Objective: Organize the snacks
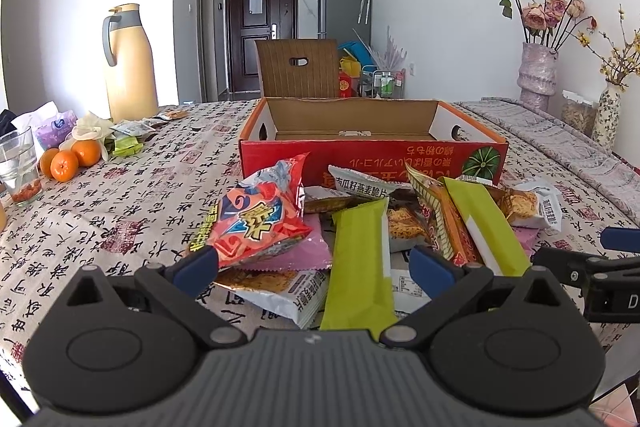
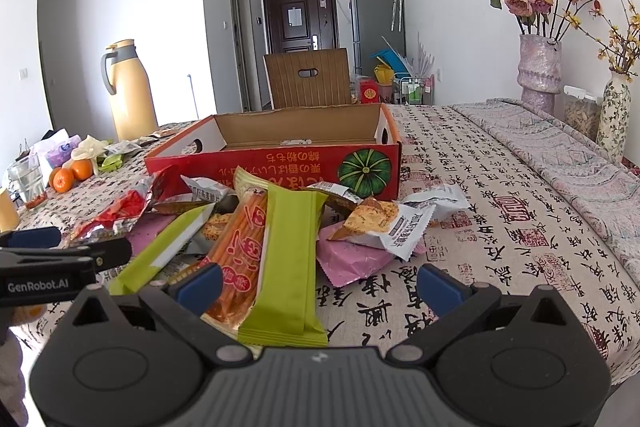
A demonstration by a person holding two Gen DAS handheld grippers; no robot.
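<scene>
Snacks lie in a loose pile on the table (image 1: 120,195), in the middle of both frames, just in front of the red cardboard box (image 1: 372,151). I see the box open and standing behind the pile, in the centre of each view.

My left gripper (image 1: 316,263) has its fingers spread wide, and they pinch nothing. Between them, low in the frame, lies a green packet (image 1: 360,267), and the orange-red snack bag (image 1: 260,219) rests just beside the left finger.

My right gripper (image 2: 320,285) also has its fingers spread apart and empty. Another green packet (image 2: 290,259) lies between them, over a long orange packet (image 2: 240,255). A white cracker packet (image 2: 384,223) and a pink packet (image 2: 352,259) lie more to the right.

At the left of both frames I see oranges (image 1: 68,159) and a yellow thermos (image 1: 130,67).
</scene>
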